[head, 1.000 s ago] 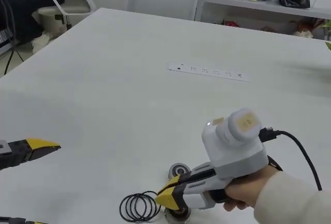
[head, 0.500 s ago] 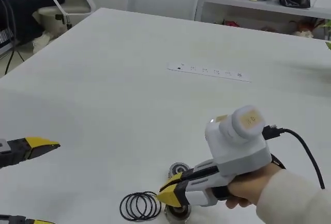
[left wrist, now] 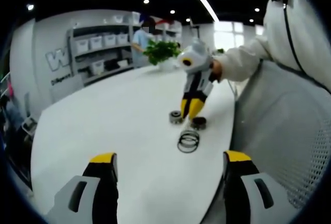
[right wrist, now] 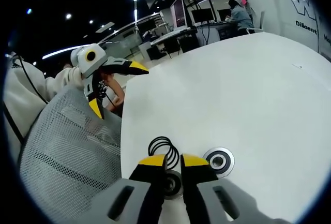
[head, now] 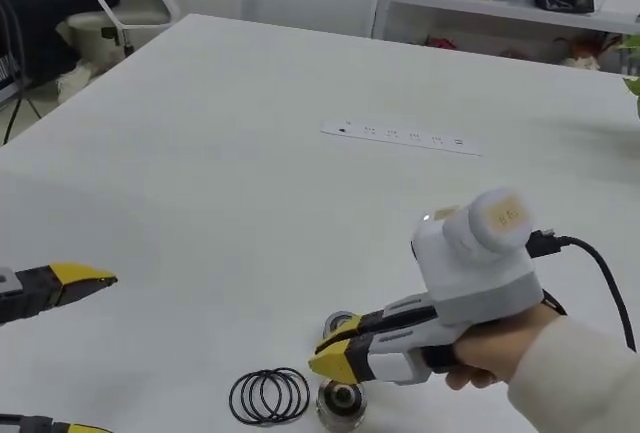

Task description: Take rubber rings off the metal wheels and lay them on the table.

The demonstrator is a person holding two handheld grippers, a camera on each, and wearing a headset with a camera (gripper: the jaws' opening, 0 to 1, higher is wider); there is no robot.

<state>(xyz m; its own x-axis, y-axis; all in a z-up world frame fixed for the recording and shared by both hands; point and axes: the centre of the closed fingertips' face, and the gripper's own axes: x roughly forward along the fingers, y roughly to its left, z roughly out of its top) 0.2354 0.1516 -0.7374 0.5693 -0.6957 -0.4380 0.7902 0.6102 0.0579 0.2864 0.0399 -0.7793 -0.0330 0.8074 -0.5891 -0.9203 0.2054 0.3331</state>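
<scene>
Two metal wheels: first wheel (head: 340,400) on the table (head: 230,193), hub upward, at 6 o'clock of the head view and directly beneath the right gripper's tips; second wheel (right wrist: 218,160) just beyond it at 12 o'clock, partly behind the jaws.
Rubber rings: loose black stack (head: 268,395) lying flat on the table, just beside the first wheel at its 9 o'clock, touching neither gripper.
Right gripper (head: 328,361): hovering above the first wheel, pointing toward 9 o'clock; jaws drawn almost together, nothing visibly pinched between them.
Left gripper (left wrist: 170,157): low at 9 o'clock of the head view, well apart from wheels and rings; jaws spread wide, empty.
Step in hand: judged as the pause between laying one ring down and reaching for another, with several rings already off.
Rings left on the wheels: too small to tell.
Next move: probably parting the right jaws, lowering onto the rim of the first wheel and nipping a ring's edge; likely calling for a steadying hold from the left gripper, given a wheel apparently free to slide.
Power strip (head: 400,138): at 12 o'clock on the table, well apart from the work.
</scene>
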